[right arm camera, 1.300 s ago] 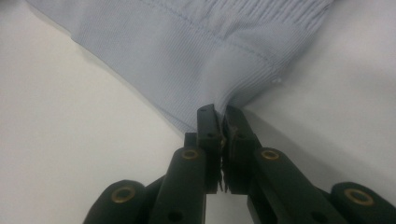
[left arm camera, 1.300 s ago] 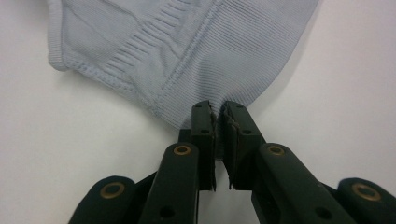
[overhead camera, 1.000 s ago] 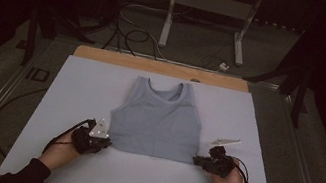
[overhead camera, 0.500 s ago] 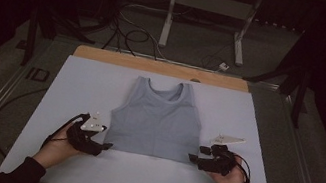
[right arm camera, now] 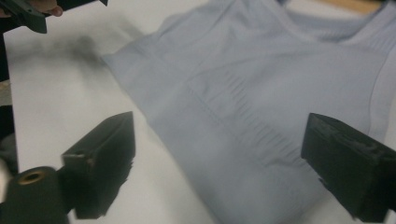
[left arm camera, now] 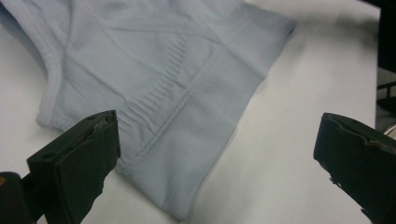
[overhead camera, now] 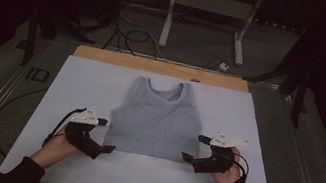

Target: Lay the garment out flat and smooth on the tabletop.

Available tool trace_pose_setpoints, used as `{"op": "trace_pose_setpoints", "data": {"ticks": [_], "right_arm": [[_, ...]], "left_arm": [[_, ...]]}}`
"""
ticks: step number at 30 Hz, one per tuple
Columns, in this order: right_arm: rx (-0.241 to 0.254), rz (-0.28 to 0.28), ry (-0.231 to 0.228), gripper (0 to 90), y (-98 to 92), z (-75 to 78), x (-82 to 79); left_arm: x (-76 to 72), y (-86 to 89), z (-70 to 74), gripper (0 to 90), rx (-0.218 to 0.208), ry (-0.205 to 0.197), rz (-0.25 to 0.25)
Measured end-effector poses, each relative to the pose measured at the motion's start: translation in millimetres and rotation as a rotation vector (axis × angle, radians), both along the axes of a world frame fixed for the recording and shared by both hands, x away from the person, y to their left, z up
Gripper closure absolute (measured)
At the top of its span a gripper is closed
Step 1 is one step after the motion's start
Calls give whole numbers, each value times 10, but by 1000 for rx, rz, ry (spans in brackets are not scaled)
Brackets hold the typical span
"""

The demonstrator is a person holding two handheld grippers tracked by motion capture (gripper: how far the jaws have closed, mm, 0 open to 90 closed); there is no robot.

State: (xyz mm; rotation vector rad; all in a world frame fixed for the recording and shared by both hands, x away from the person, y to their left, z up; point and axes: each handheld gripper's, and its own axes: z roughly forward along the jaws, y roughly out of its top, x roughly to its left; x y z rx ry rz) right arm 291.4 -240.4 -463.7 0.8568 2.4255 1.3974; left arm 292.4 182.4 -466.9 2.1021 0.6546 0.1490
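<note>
Item: pale blue tank top (overhead camera: 156, 120), flat on white table (overhead camera: 76, 81). Left gripper (overhead camera: 105, 135) and right gripper (overhead camera: 194, 149): released, flanking near hem corners. Advice: bite only hem corners, both together.

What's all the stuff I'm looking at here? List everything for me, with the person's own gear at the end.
Tank top: one, pale grey-blue, flat at the middle of the table, neck away from the person.
Table: one, white top with a wooden strip along the far edge.
Metal stand: one, grey, on the floor beyond the table.
Cables: several, dark, on the floor behind the table.
Left gripper: one, black, open, by the top's lower left corner.
Right gripper: one, black, open, by the lower right corner.
</note>
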Motion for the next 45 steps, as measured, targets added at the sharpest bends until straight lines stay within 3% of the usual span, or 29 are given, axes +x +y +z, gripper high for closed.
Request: {"op": "trace_pose_setpoints", "data": {"ticks": [4,6,11,20,25,33,36,39,42,45], "right_arm": [[-5,8,-29,98,3,-36,1],[-22,9,-49,96,6,-49,-1],[-7,2,-76,93,-3,-48,14],[-4,0,-79,93,4,-47,52],[8,-34,-104,129,27,4,210],[60,-94,-75,122,110,84,633],[69,-131,-93,247,138,113,778],[54,-159,-122,455,152,136,928],[14,-202,-121,621,173,123,1101],[-15,-231,-90,818,194,68,1271]], "left_arm": [[-6,20,46,11,-31,-40,21],[-14,22,70,5,-27,-65,33],[-11,3,126,4,-27,-103,40],[202,-180,192,4,-14,-108,35],[340,-309,256,4,-16,-108,52],[609,-505,244,18,4,-92,42],[721,-567,221,87,24,-98,65],[829,-618,195,179,39,-112,73],[937,-682,172,321,44,-114,66],[1050,-762,132,469,61,-111,71]]}}
